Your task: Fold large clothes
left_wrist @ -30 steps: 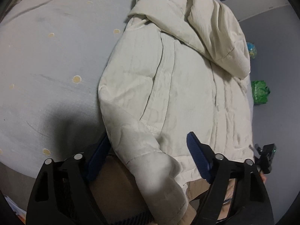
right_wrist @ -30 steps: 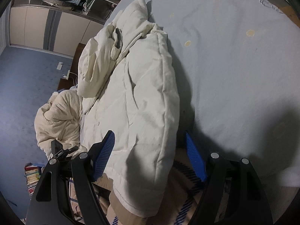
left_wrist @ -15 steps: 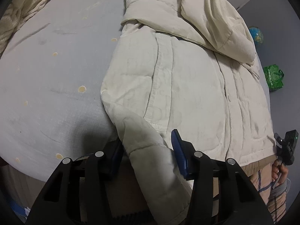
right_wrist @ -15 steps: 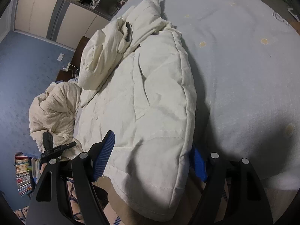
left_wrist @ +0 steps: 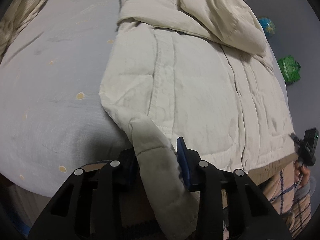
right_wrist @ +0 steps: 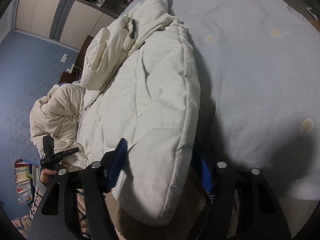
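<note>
so the cream puffer jacket (left_wrist: 200, 92) is lying flat on the bed (left_wrist: 50, 80), hood end far away and hem end hanging over the near edge toward the person. long axis runs pretty much straight away from both claws, so whatever fold comes next probably goes along that line, hem carried up toward the hood.

left gripper (left_wrist: 158, 160) is at one hem corner, on the side next to the open stretch of bed. its jaws are closing, with the thick corner roll of the jacket between the blue pads, and they look like they're already pressing into the padding. i'd call that a grip.

right gripper (right_wrist: 160, 164) is at the other hem corner, also closing, the fat edge of the jacket between its pads. left pad sits against the fabric; the right one is mostly hidden behind the bulge, so can't tell for sure it's clamped.

both hands are about equally near, one per corner, which is what you'd want for a two-handed lift. there's another fluffy cream garment (right_wrist: 58, 116) piled off to the side, not involved.
</note>
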The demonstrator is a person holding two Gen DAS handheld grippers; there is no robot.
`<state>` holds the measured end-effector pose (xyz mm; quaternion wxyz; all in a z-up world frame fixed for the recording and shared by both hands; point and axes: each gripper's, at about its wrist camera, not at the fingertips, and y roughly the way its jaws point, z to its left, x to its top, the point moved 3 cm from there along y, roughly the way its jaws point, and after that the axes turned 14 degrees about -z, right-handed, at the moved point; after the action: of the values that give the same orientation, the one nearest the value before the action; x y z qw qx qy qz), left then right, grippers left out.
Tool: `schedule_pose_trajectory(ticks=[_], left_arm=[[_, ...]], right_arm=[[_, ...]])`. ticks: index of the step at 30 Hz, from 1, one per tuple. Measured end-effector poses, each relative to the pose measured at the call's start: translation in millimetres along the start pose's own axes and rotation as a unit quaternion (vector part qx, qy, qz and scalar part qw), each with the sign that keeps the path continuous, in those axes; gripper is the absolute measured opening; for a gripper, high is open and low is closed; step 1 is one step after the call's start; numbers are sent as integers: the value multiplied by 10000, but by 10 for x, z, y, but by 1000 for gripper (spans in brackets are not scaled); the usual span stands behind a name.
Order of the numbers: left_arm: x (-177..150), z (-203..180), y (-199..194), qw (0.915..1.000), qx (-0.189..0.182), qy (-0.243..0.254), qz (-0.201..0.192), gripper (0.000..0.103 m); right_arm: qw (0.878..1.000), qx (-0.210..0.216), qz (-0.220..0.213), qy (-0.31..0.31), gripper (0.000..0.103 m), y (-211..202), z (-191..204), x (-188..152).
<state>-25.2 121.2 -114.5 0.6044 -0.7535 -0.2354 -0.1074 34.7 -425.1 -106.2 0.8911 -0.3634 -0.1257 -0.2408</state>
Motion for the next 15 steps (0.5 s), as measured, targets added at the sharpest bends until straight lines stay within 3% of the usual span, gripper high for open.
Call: schedule_pose_trajectory(ticks=[3,5,7,11,15], left_arm=[[-1,-20,15,9999,22,80,78,35],[5,-36,48,9998,17,109,152,42],[14,-61,108,9994,-20,166,287,45],[-3,-102,132,9990,-145,294,300,24],[-36,-49,12,9990,-444,33,54,20]], right_arm=[[9998,-22,10,-189,48,-14,41,-10],[9996,-41,4,-279,35,-16,49,-6],[9993,-14,-35,-373,32,-10,89,8],[9981,-10,-114,-607,29,-12,205,42],[9980,36,-78,-619,29,-25,228,32]])
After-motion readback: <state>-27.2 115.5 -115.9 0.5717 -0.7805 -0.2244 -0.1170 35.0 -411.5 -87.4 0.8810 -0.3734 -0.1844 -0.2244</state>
